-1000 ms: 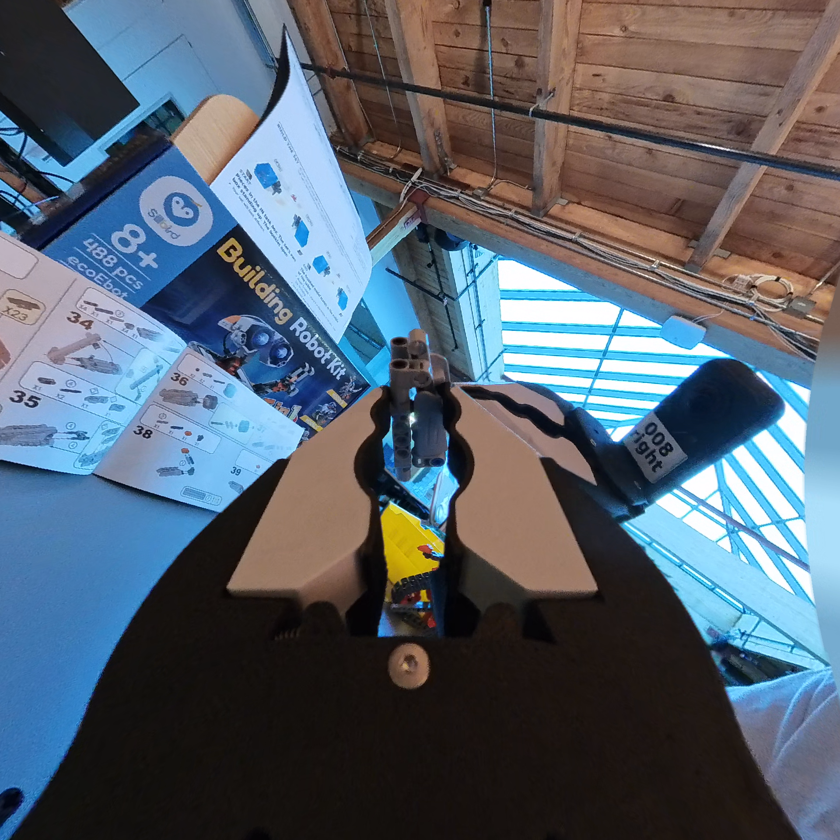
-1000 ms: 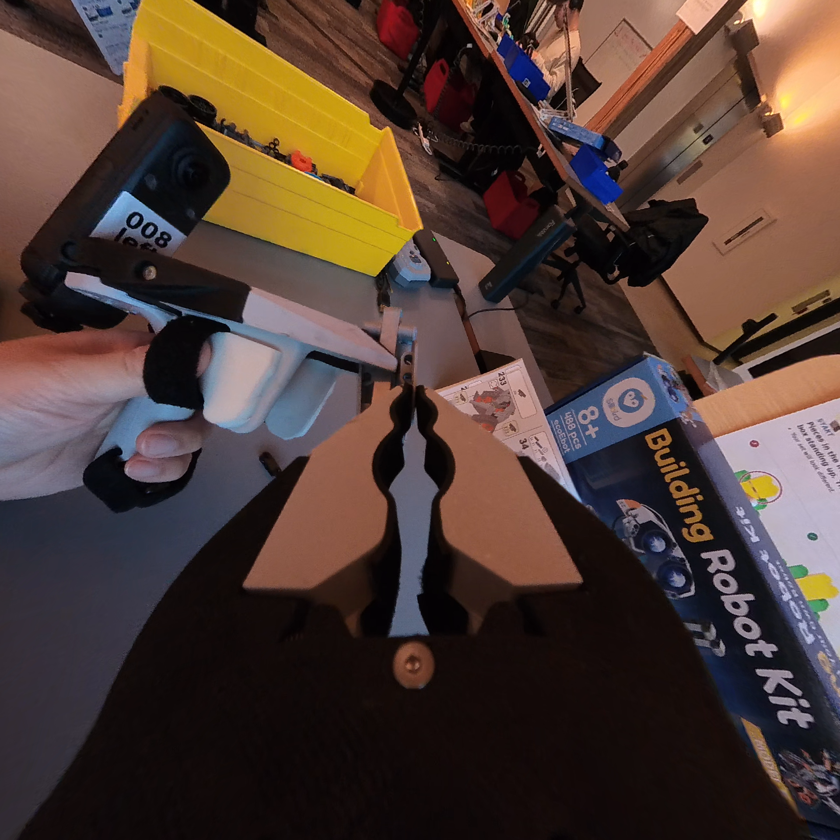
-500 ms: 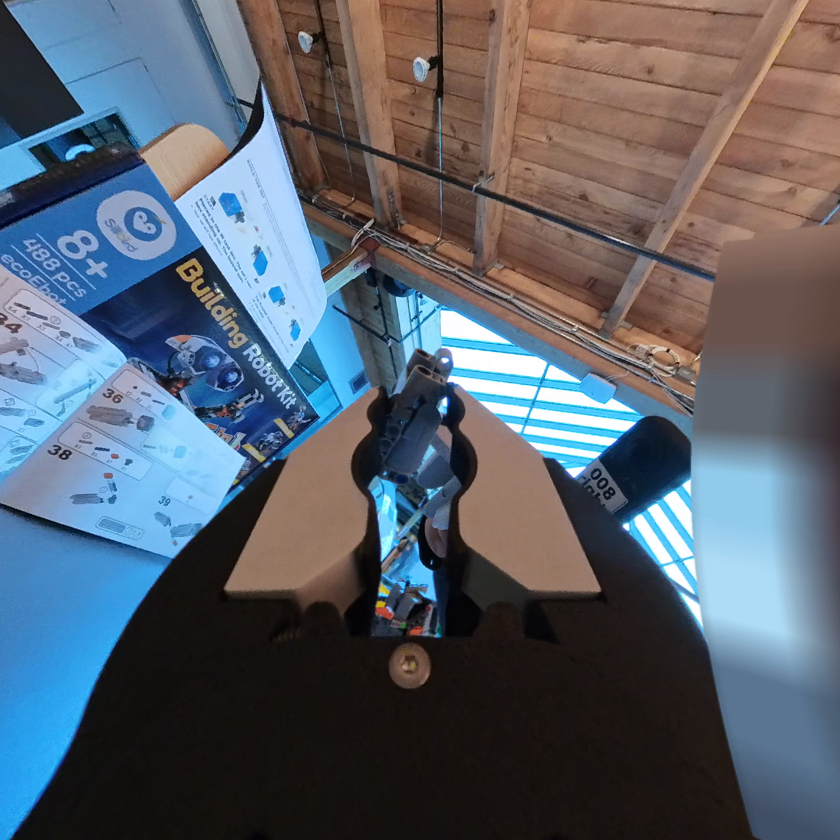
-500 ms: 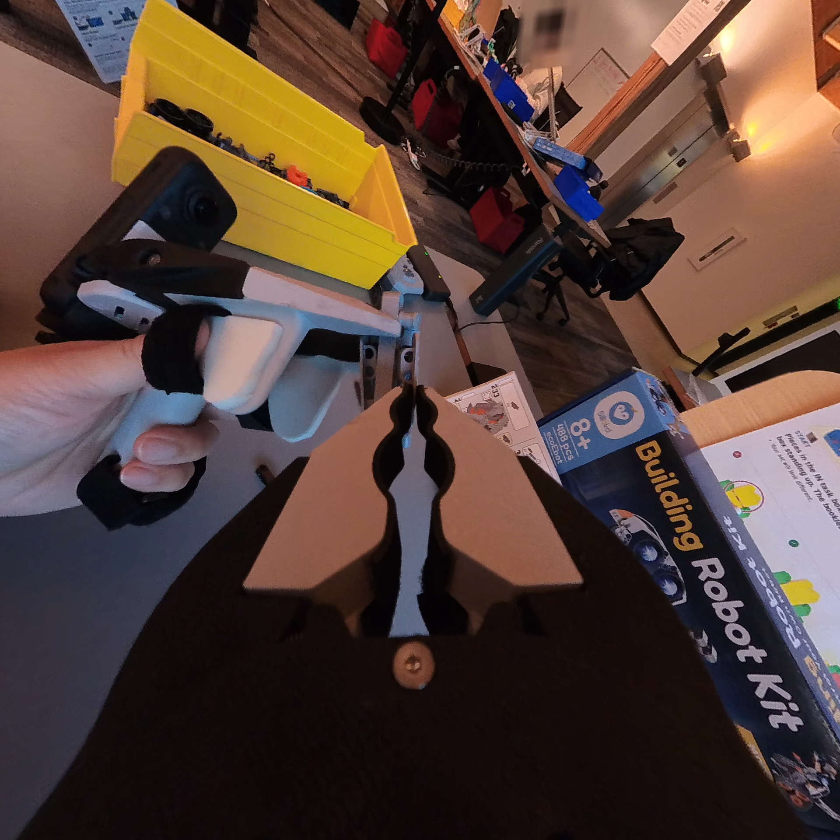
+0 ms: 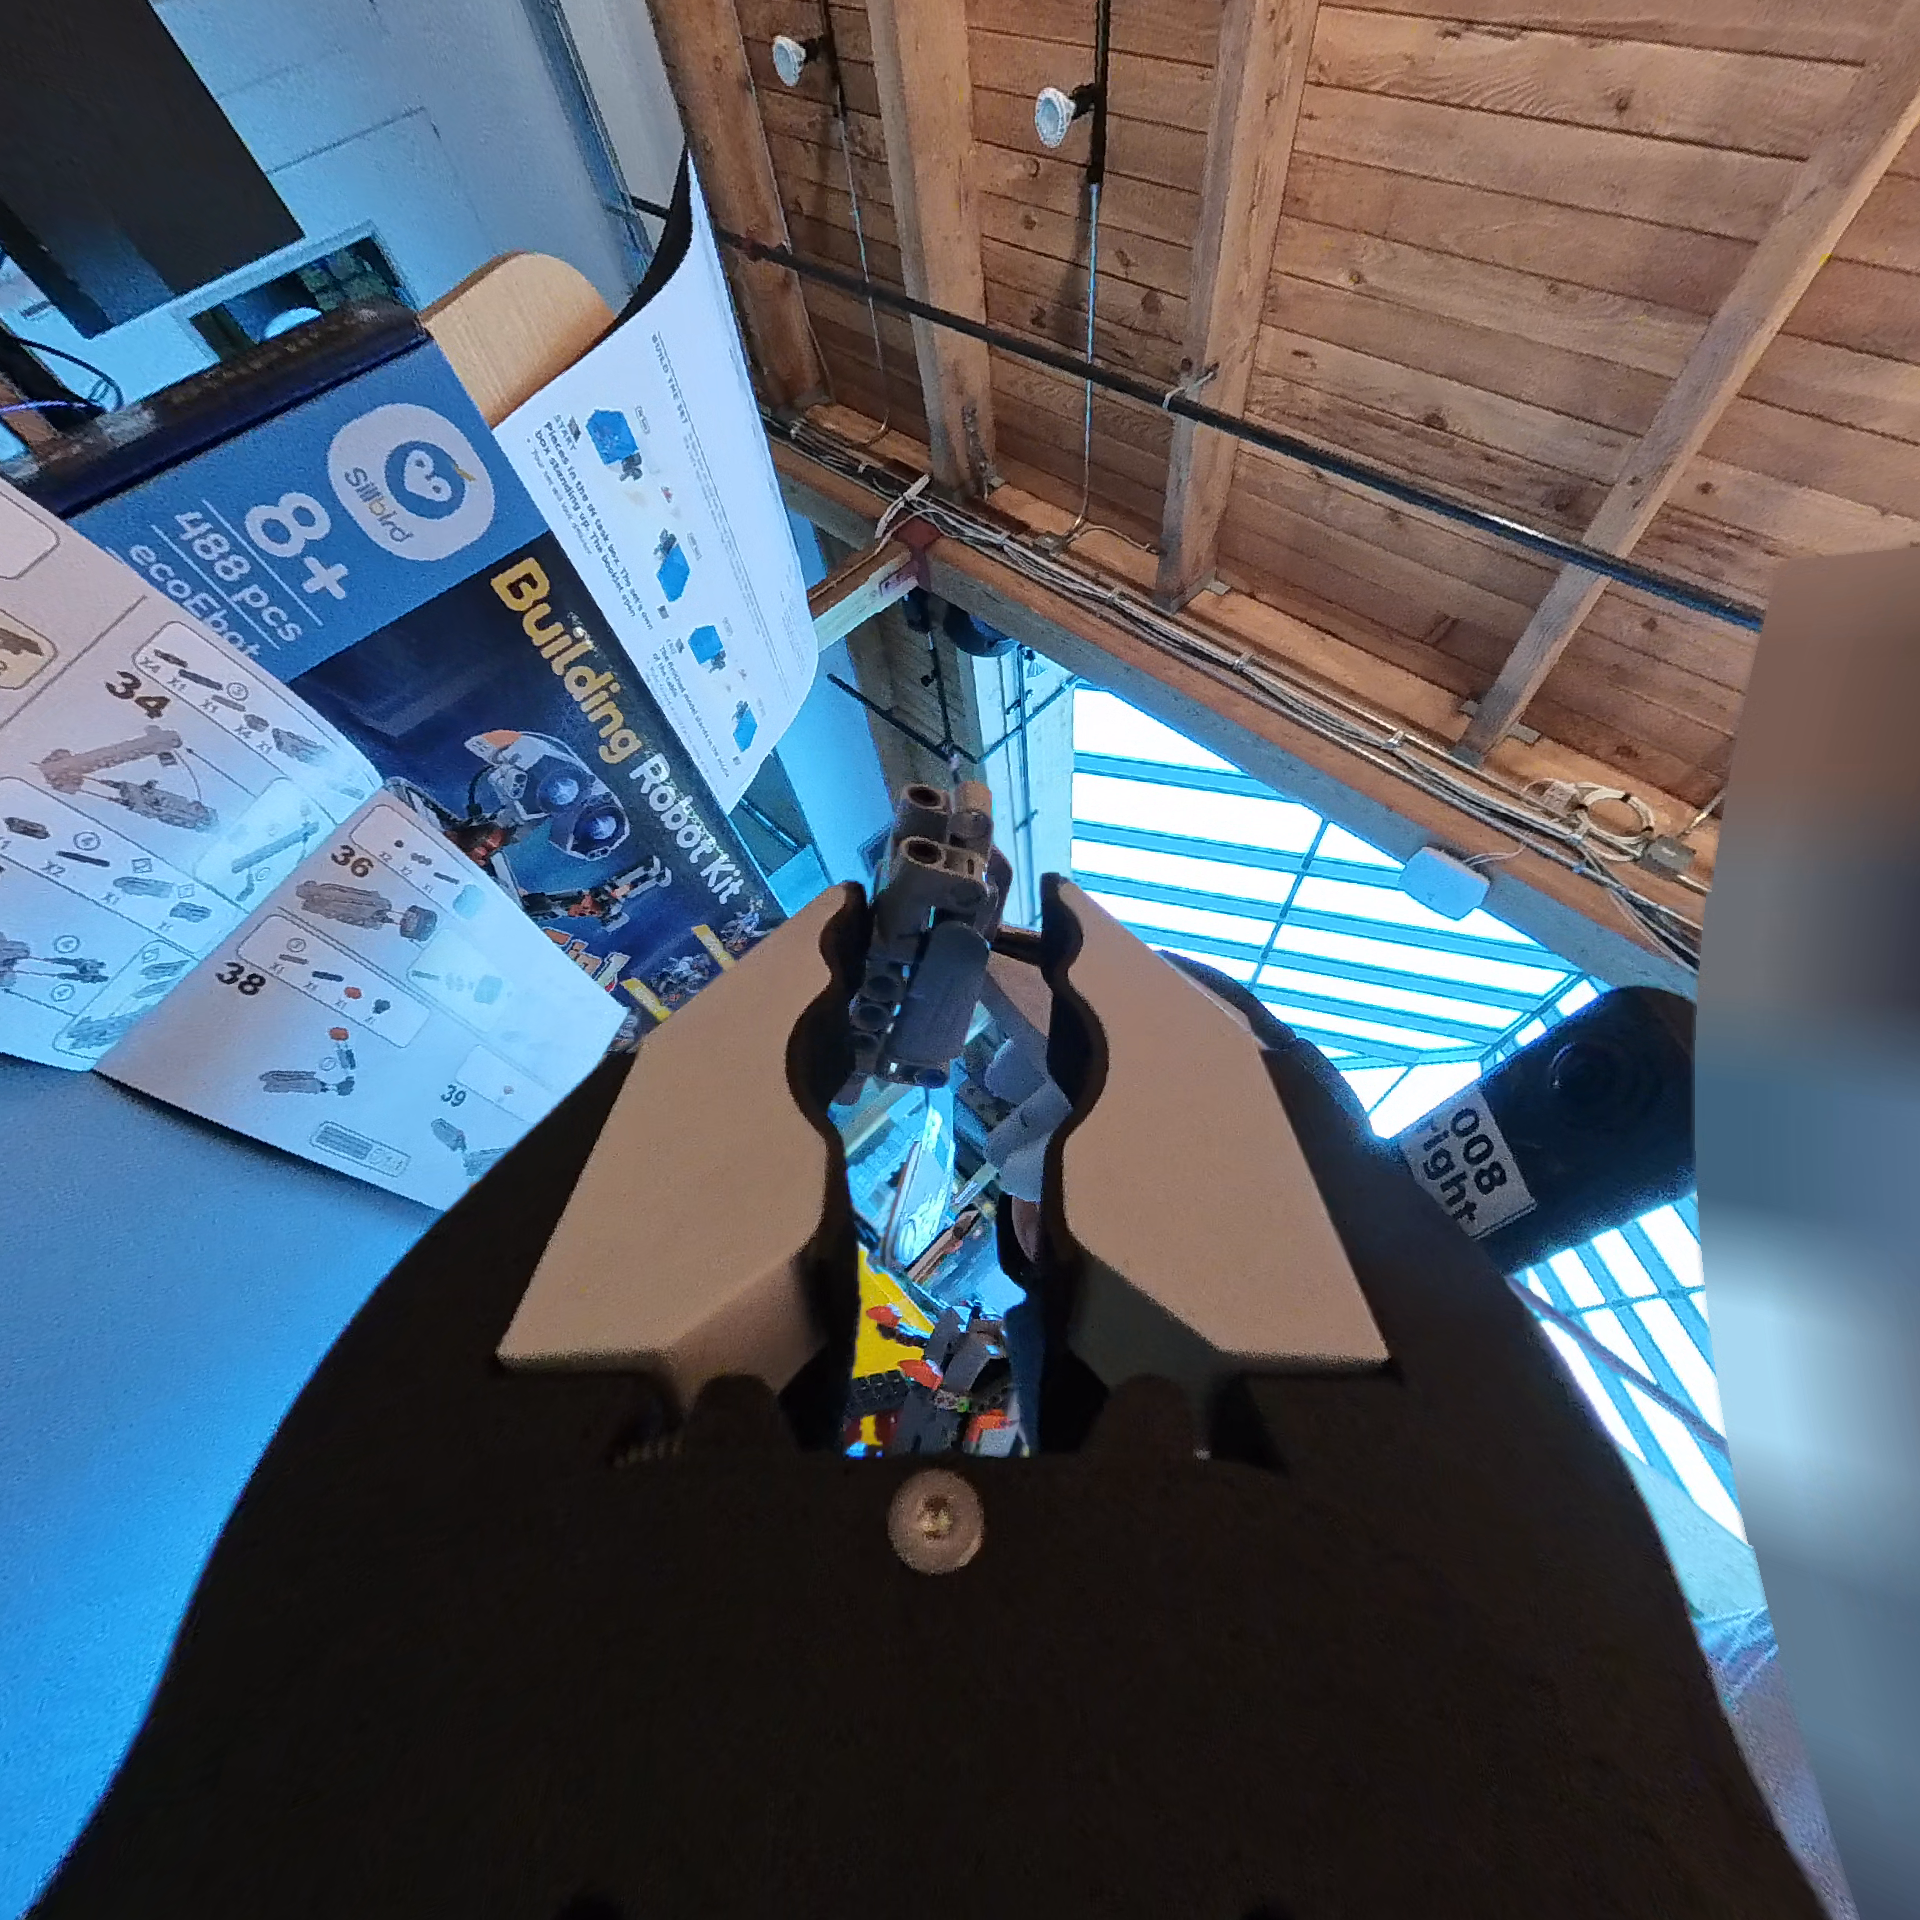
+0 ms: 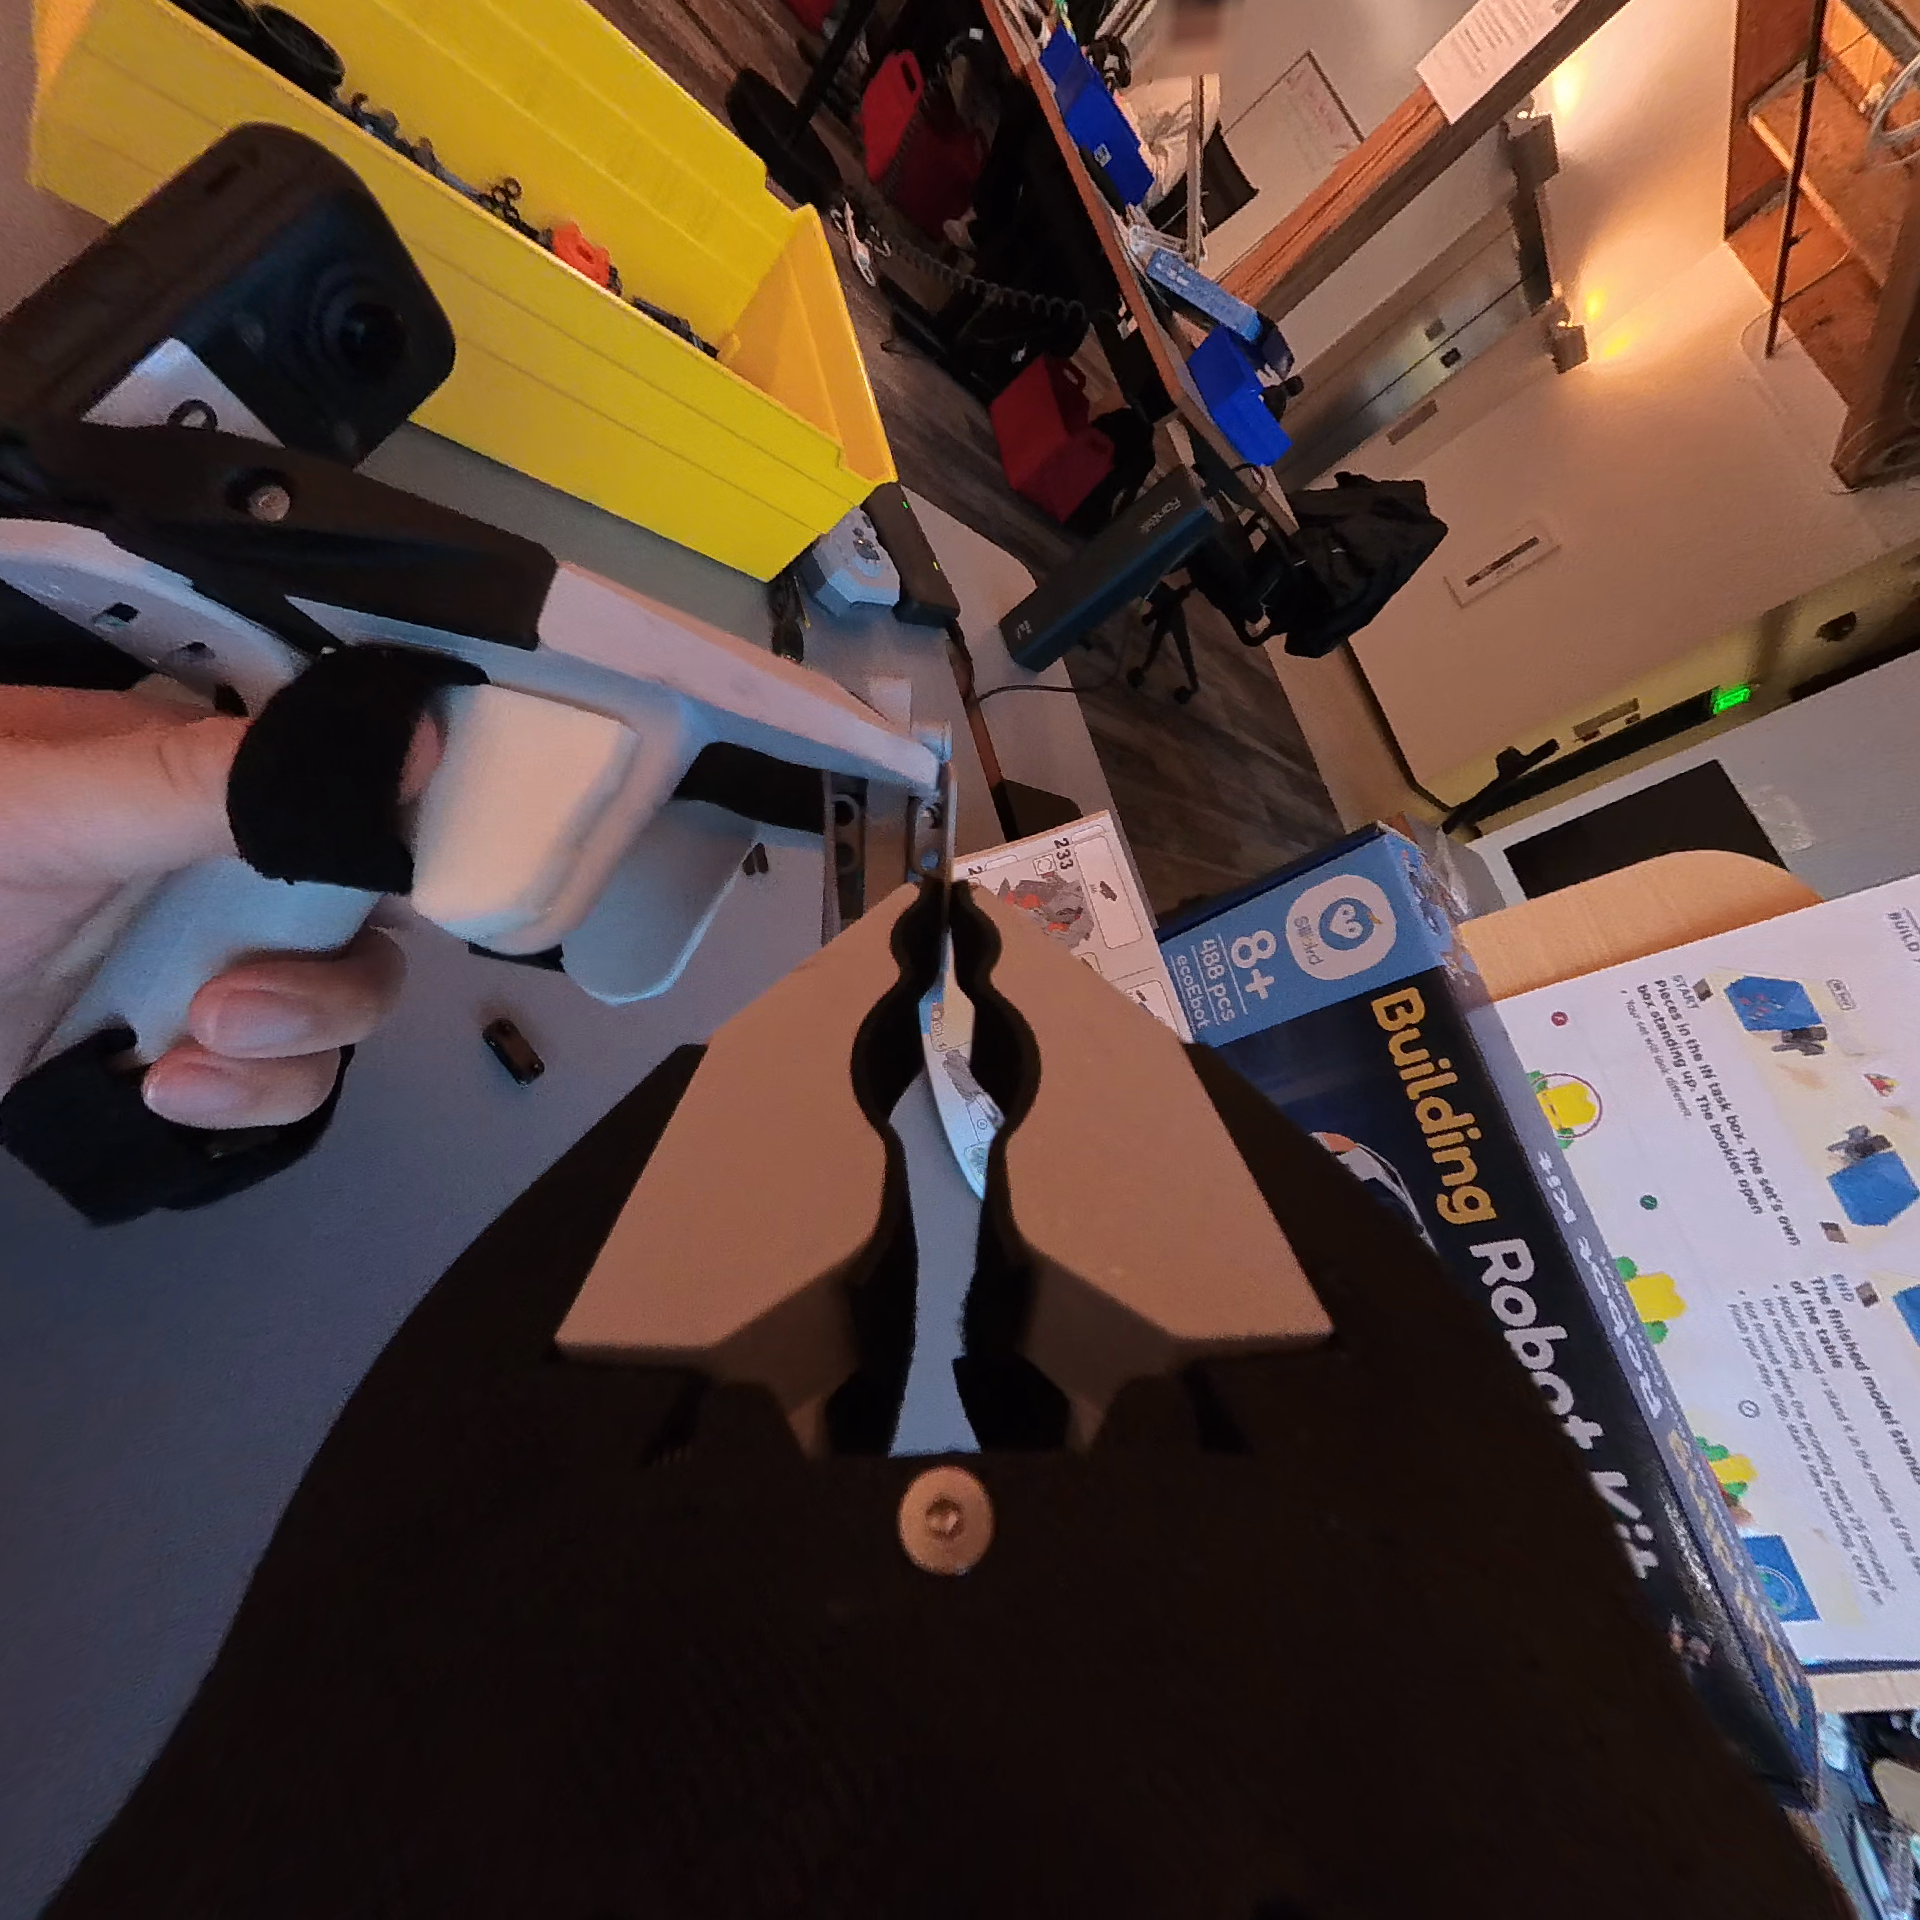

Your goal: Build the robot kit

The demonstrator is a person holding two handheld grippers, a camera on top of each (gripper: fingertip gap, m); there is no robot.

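Observation:
My left gripper point(image 5: 948, 891) is shut on a small grey building-piece assembly point(image 5: 925, 935) that sticks out past its tips and leans a little to the right. It is raised and looks up at the wooden ceiling. In the right wrist view a hand point(image 6: 125, 883) holds this left gripper point(image 6: 894, 800) side-on, with the grey assembly point(image 6: 847, 836) at its tip. My right gripper point(image 6: 940, 888) has its jaws shut, tips right against the assembly's edge. I cannot tell if they pinch any of it. Its camera body point(image 5: 1558, 1122) shows at the right of the left wrist view.
A blue kit box point(image 6: 1455, 1143) lies on the grey table point(image 6: 312, 1351), with an open instruction booklet point(image 5: 260, 935) and a white printed sheet point(image 5: 686, 540) against it. A yellow bin point(image 6: 623, 395) with loose parts stands at the far side. A small black pin point(image 6: 512, 1049) lies on the table. Less than 4 cm separates the two grippers' tips.
The two grippers have come closer together; the left one looms larger in the right wrist view. The grey assembly has tilted from upright to leaning. Both jaws stay as they were.

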